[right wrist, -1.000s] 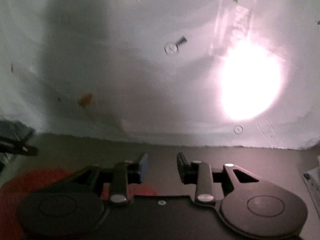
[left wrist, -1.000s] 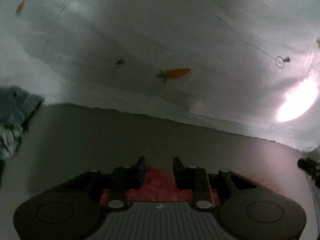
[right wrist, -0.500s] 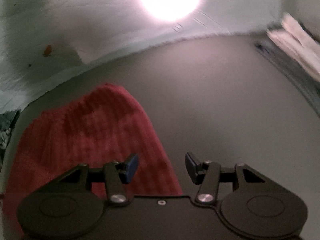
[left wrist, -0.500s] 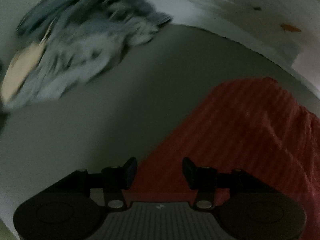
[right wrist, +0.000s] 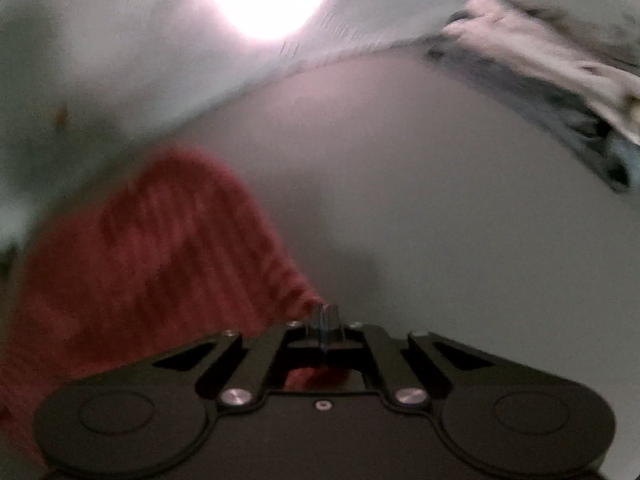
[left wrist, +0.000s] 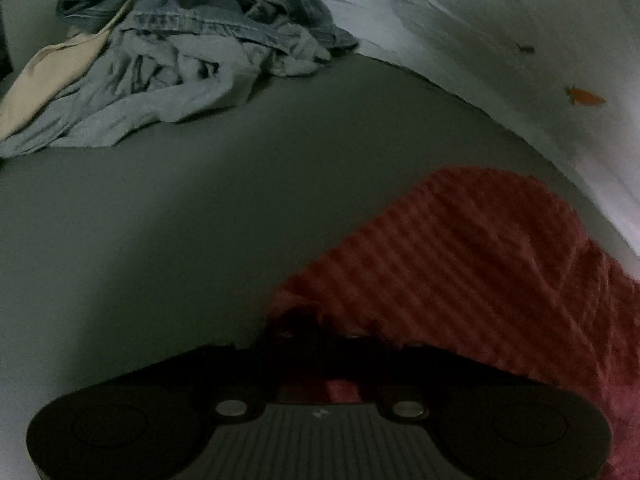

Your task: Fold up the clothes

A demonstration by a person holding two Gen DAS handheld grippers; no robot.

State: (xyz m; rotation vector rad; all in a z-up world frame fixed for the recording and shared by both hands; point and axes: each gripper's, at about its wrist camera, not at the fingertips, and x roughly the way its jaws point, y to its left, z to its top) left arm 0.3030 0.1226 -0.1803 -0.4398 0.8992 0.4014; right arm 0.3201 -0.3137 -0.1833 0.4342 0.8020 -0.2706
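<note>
1. Red ribbed garment [left wrist: 472,264] lies flat on the dark table [left wrist: 168,216]; its far edge stops just short of the table's back edge, where the white wall [left wrist: 460,52] starts.
2. Left gripper [left wrist: 316,326] is clamped on the garment's near-left corner, fingers together with cloth bunched between them.
3. Right gripper [right wrist: 325,320] is pinched tight on the garment's [right wrist: 152,240] near-right corner, jaws together.
4. Left of the garment: wide bare table, then a crumpled pile of denim and grey clothes [left wrist: 180,52] at the back edge, well apart.
5. Right of the garment: bare table [right wrist: 420,200], then a stack of folded clothes [right wrist: 552,92] far right, well apart. View blurred.
</note>
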